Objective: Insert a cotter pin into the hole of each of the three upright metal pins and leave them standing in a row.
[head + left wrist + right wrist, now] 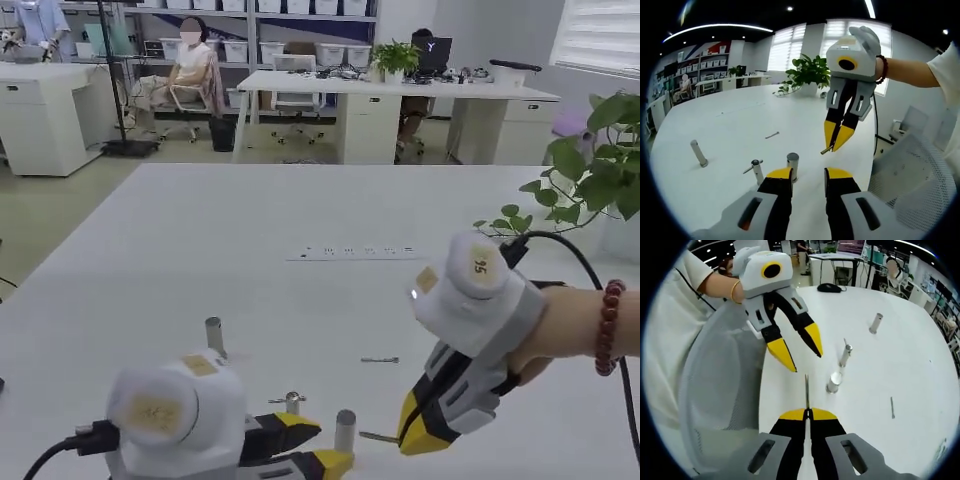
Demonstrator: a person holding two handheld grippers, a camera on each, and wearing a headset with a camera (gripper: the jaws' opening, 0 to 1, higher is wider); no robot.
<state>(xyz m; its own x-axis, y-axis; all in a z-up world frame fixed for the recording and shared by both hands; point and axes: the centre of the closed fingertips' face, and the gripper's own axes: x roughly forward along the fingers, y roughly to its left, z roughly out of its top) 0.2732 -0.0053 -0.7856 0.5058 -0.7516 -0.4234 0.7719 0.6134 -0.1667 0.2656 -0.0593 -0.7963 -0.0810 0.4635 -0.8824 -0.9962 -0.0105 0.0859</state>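
Step in hand: second cotter pin.

Right gripper (808,412) clenched on one end of cotter pin (806,390). Long axis runs straight out along jaws, free tip pointing ahead.

Left gripper (809,174) released, jaws apart.

Nearest upright pin (834,382) bare, just ahead-right of tip, not touching.

Middle pin (846,354) beyond it already carries its cotter. Far pin (875,323) bare.

Spare cotter pin (892,407) flat on table (920,370), further right.

Next, likely: swing tip to nearest pin's cross-hole (too small to see), align axis, push through.
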